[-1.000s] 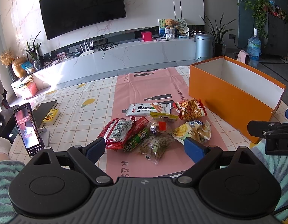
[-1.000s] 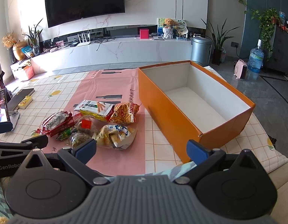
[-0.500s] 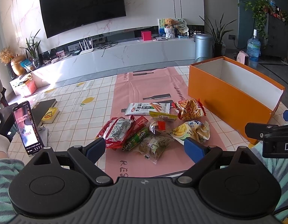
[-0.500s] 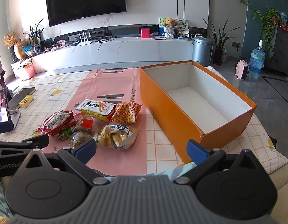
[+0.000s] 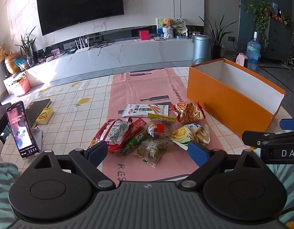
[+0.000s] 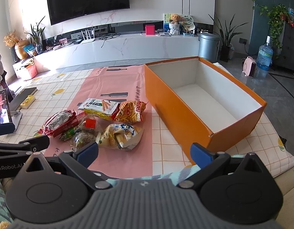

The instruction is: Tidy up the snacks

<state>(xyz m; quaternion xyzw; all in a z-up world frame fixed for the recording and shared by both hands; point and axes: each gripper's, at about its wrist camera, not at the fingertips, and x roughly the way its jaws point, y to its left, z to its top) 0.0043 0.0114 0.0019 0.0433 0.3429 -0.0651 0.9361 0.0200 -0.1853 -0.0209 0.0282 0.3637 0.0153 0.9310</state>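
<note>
The counter (image 5: 70, 103), under its checked cloth and pink runner (image 5: 147, 87), is carrying everything I am working with. The orange box (image 6: 177, 114) is sitting open-topped toward the counter's right edge, its white inside bare in the right wrist view. The snacks are lying in a loose heap on the runner near the counter's front edge, just left of the box and apart from it: a red packet (image 5: 112, 133) is lying on the heap's left, a white stick-biscuit bag (image 5: 145, 111) at its far side, an orange crisp bag (image 5: 190, 112) nearest the box, and a pale yellow bag (image 6: 120, 135) in front. I am holding my left hand-held gripper (image 5: 147, 150) released, hovering over the heap's near side. I am holding my right hand-held gripper (image 6: 145, 153) released too, grasping nothing, between the heap and the box's near corner.
</note>
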